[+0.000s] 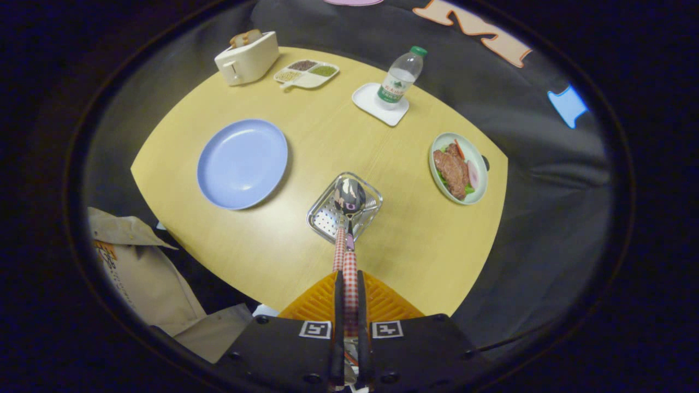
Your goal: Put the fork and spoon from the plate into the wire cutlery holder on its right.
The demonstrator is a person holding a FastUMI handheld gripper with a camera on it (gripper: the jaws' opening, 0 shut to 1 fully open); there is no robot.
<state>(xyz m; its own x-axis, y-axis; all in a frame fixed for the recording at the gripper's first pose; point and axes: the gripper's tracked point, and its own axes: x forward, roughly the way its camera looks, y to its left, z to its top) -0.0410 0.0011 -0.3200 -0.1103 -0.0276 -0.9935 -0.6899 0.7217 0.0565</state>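
We have the gripper (pixel 350 289) closed tight on the red-checked handle of the steel spoon (pixel 349 197) — its bowl hangs over the shiny square wire cutlery holder (pixel 322 218), just right of the round blue plate (pixel 242 164) on the pale wooden table (pixel 420 240).

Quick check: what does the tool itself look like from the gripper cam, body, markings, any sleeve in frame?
The tool has a dark matte body made of two blocks with visible screw holes. Each block carries a square black-and-white fiducial marker on its top edge. Two slim, straight fingers run forward side by side, backed by orange ribbed panels that fan out on either side. A beige fabric garment lies beside the wooden table.
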